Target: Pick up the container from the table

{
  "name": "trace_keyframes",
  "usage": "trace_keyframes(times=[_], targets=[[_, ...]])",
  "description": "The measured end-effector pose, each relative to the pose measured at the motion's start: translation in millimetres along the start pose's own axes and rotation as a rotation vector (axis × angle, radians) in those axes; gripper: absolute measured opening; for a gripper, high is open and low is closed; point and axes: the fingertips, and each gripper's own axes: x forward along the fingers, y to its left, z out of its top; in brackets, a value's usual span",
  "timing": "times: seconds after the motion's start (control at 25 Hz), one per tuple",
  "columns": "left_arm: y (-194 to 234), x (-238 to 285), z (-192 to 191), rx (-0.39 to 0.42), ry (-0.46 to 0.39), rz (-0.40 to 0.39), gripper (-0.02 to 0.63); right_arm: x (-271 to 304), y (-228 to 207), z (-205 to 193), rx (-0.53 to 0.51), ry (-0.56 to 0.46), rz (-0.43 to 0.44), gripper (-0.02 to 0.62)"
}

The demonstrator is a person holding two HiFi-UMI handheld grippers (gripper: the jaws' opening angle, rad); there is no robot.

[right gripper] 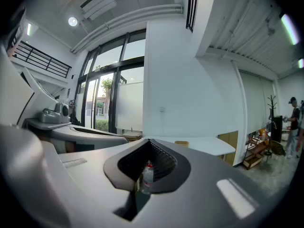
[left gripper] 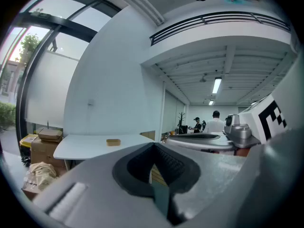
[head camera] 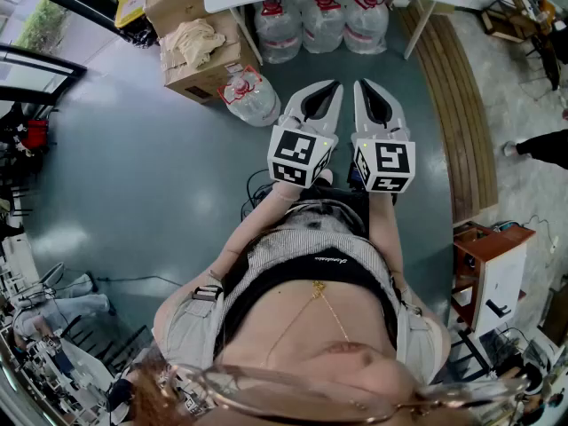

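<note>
White left gripper [head camera: 330, 85] and white right gripper [head camera: 362, 85], both clenched on nothing, side by side over grey floor [head camera: 142, 167].
The small tan flat container [left gripper: 113, 142] lies on the white rounded tabletop [left gripper: 80, 149] far ahead, well apart from both grippers.

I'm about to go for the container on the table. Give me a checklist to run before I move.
1. Container located: ok; the container lies alone on the white table.
2. Fingers open: not ok; left gripper and right gripper are both shut and empty.
3. Within reach: not ok; the table stands well ahead of both grippers.
4. Floor hazards: ok; water jugs sit under the table, cardboard boxes off to the side.
5. Container's shape: cannot tell; too small.
</note>
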Motion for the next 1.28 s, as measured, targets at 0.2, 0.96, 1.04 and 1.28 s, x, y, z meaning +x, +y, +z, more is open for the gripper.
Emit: trace_keyframes(times=[0.2, 0.96, 1.04, 1.28], targets=[[-9.9, 4.0, -2.5, -0.001, -0.006, -0.008, 0.003, -7.3, -10.2, -3.0, 0.06, -0.029, 0.001, 0.026], [44.6, 32.5, 10.0, -0.037, -0.037, -0.01, 0.003, 48.1, -6.9, -1.1, 0.079, -0.005, 0.019, 0.026], [54.7, 41.2, 12.0, -0.038, -0.039, -0.02, 0.003, 59.0, -9.3, 0.3, 0.072, -0.002, 0.01, 0.026], [82.5, 72.5, 20.6, -0.048, -0.035, -0.077, 0.003, 99.8, -21.2, 8.4, 0.053, 0.005, -0.016, 0.026]])
